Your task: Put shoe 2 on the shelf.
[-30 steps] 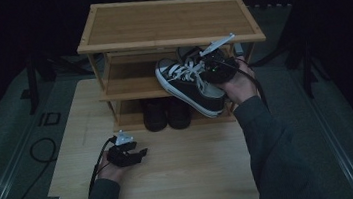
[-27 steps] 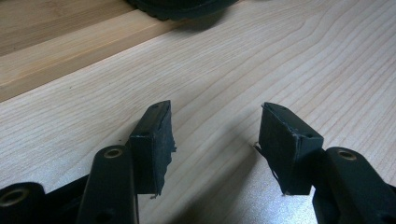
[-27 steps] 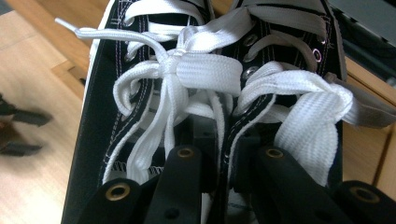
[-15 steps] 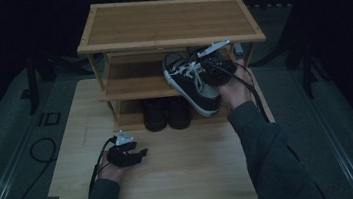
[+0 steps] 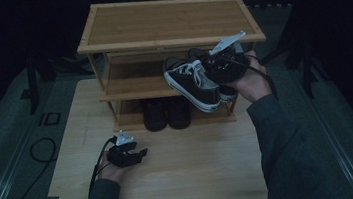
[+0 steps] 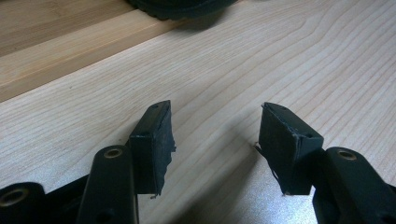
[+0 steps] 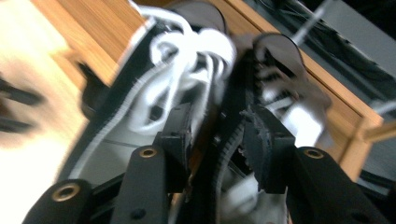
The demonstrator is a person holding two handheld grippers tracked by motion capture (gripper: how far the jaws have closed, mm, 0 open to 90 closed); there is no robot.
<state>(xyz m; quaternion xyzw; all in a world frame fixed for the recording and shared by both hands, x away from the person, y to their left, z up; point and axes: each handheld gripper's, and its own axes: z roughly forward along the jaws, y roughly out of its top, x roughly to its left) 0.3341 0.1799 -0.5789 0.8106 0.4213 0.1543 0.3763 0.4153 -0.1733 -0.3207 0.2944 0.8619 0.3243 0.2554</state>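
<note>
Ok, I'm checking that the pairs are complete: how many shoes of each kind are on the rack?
Black-and-white sneakers, middle shelf: 2
Plain dark shoes, bottom shelf: 2
Total: 4

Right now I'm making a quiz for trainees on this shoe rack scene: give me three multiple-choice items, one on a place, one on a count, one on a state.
1. Where is the sneaker with white laces?
A. middle shelf
B. rack top
C. table

2. How many dark shoes stand on the bottom shelf?
A. none
B. two
C. five

3. How are the left gripper's jaws?
A. shut on a shoe
B. holding a cable
C. open, nothing between

Answers:
1 A, it lies on the middle shelf of the rack at the right gripper.
2 B, a pair side by side.
3 C, bare table shows between them.
</note>
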